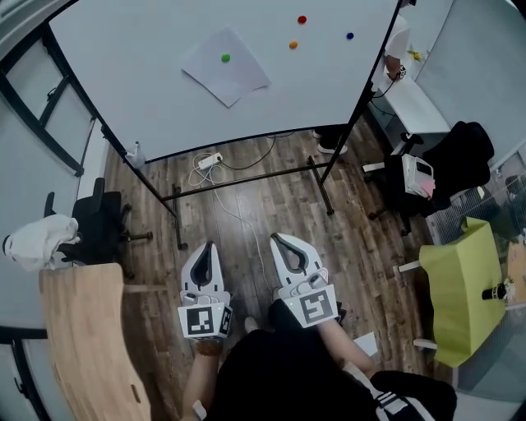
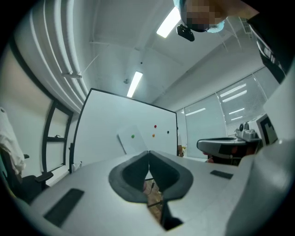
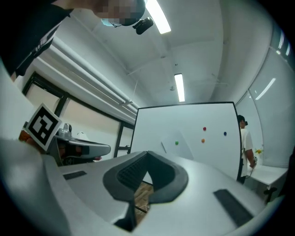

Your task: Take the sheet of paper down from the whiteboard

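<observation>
**White sheet of paper [image 1: 225, 66] pinned on the whiteboard [image 1: 140, 99]; both grippers clenched on nothing**

Grey and white, the left gripper [image 1: 208, 245] and the right gripper [image 1: 278, 238] sit side by side low in the head view, just in front of the person's dark-sleeved arms. Each carries its marker cube at the back and points toward the board. In each gripper's own view the dark pads meet at the tips. Nothing lies between them, and only floorboards show through the gap lower down.

Under the grippers runs a brown wooden floor [image 1: 246, 214]. At its left edge stands a pale curved wooden panel [image 1: 86, 337], with a black office chair [image 1: 99, 226] beyond it. To the right is a piece of furniture draped in yellow-green cloth [image 1: 464, 288].

Farther on, a white power strip [image 1: 209, 161] and its loose cables lie on the floor between the black legs of the whiteboard stand.

The paper hangs well apart from both grippers, on the upper middle of the board's face. It is tilted so its corners point up and down, and a green magnet [image 1: 225, 57] holds it near its centre. To the right of the sheet, on bare board, sit an orange magnet [image 1: 292, 44], a red magnet [image 1: 302, 19] and a blue magnet [image 1: 349, 36].

Past the board's right edge stands a person in a white top [image 3: 244, 143], next to a white desk [image 1: 415, 103].
</observation>
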The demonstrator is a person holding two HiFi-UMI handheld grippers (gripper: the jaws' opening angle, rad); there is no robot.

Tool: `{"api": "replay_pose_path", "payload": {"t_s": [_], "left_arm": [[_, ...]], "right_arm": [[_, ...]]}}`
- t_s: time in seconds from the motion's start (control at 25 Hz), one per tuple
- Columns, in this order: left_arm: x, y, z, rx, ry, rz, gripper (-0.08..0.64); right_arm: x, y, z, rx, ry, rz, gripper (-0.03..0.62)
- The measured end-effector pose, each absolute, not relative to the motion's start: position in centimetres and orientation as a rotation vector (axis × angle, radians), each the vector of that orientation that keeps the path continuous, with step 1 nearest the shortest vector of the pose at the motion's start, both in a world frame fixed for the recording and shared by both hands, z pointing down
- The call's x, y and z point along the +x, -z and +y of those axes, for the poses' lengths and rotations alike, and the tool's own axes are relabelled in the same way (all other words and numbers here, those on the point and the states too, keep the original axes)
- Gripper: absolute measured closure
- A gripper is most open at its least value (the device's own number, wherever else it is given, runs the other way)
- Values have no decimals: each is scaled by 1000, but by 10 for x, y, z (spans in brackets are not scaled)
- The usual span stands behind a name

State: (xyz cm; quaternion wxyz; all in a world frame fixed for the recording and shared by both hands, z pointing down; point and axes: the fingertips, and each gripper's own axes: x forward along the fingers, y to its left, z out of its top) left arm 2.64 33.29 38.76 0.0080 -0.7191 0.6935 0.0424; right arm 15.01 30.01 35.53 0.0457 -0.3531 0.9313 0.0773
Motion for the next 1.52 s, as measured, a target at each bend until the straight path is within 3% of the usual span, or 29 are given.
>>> {"api": "replay_pose_path", "payload": {"t_s": [0.56,1.16,1.52], "left_arm": [[93,-400,268,-2253,-96,2208,548],[29,-404,207,-2259,-277,2262,548],[-18,-399,144,-2327,-341,2189,548]], "right_arm": [[198,-363,228,-870,-43,2850,595],[180,-376,164,-989,-65,2900,595],[134,-361,113,-1065,-133,2886,595]]}}
